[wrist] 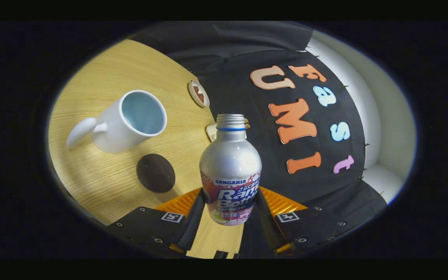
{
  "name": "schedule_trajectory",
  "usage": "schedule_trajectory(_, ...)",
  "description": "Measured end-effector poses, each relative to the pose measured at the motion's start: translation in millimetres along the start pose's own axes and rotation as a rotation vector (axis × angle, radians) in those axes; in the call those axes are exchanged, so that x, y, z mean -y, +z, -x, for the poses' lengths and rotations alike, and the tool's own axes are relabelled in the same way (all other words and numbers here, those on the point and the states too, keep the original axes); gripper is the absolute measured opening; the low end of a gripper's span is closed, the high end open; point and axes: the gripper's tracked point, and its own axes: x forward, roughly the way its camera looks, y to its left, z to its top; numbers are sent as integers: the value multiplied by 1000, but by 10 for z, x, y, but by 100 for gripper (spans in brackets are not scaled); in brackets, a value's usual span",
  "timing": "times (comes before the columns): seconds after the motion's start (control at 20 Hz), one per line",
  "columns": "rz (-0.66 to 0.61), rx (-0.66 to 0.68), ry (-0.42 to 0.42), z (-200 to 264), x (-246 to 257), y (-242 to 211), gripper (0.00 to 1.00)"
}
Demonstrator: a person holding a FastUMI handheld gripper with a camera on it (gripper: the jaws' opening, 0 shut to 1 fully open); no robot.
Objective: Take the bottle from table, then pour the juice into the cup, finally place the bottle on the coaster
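Jaws gripping silver bottle (230,175) between both fingers, lifting it clear over wooden bench (103,182), cap off. Dark round coaster (155,173) sitting just left of bottle. White cup (128,121) lying beyond coaster, mouth facing camera. Small round dish (198,93) showing beyond bottle.

- I see a light wood-grain tabletop (103,182), brightly lit, with soft shadows falling across it.
- Behind its far edge hangs the booth's black cloth wall (239,58), creased in folds.
- Beyond the cloth, a pale, plain wall (383,112) curves away.
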Motion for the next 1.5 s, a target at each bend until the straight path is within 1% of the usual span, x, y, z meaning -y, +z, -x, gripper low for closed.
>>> schedule_trajectory(0.2,-157,11,22,-43,105,-52,72)
schedule_trajectory(0.45,-356,35,71,-180,132,-27,72)
schedule_trajectory(0.6,-513,52,128,-223,58,27,72)
schedule_trajectory(0.7,-619,69,185,-244,-32,114,72)
schedule_trajectory(0.8,-698,91,233,-275,-112,209,72)
schedule_trajectory(1.0,-814,100,301,-406,-266,281,72)
schedule_trajectory(1.3,-1005,81,369,-546,-491,267,72)
schedule_trajectory(1.4,-1050,97,374,-552,-503,304,72)
schedule_trajectory(1.5,-1070,103,375,-563,-527,294,72)
